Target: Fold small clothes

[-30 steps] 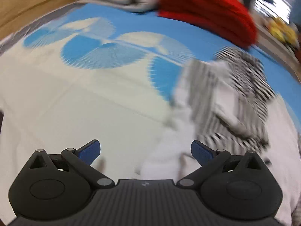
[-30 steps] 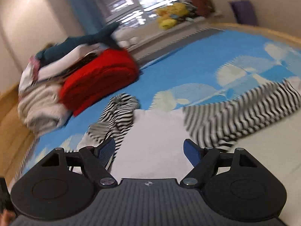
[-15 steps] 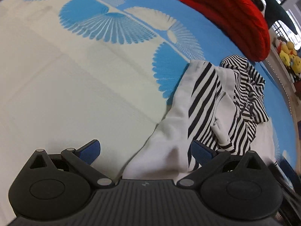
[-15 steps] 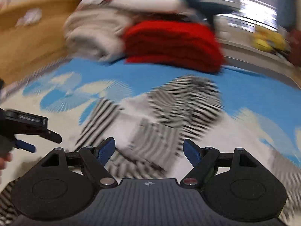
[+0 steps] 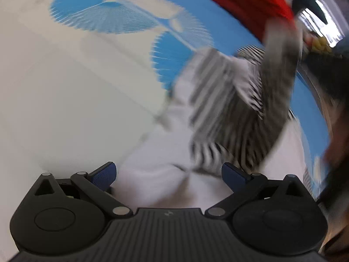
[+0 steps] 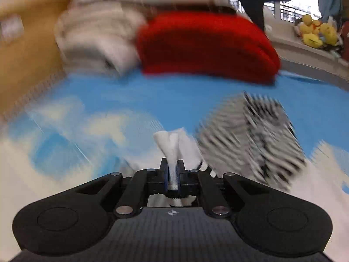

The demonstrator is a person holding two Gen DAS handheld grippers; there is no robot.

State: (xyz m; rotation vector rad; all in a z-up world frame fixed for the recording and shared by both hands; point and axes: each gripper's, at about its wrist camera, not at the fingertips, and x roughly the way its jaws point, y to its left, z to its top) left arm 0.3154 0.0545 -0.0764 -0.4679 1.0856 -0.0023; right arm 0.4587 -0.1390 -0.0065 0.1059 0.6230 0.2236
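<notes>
Striped black-and-white small garment with white panels [image 5: 229, 100] lies crumpled on the blue bedspread printed with pale fan shapes [image 5: 104, 15], one stretch of it drawn up off the cloth toward the right and blurred. Over there the right gripper [image 6: 172, 172] has its jaws clamped on a pinch of the garment's white fabric [image 6: 170, 142], while the left gripper [image 5: 169, 174] hangs with its blue-padded fingers [image 5: 104, 172] spread wide above the near white edge, holding nothing. Behind the garment sit a folded red knit blanket [image 6: 205, 43] and a heap of pale folded laundry [image 6: 98, 37].
</notes>
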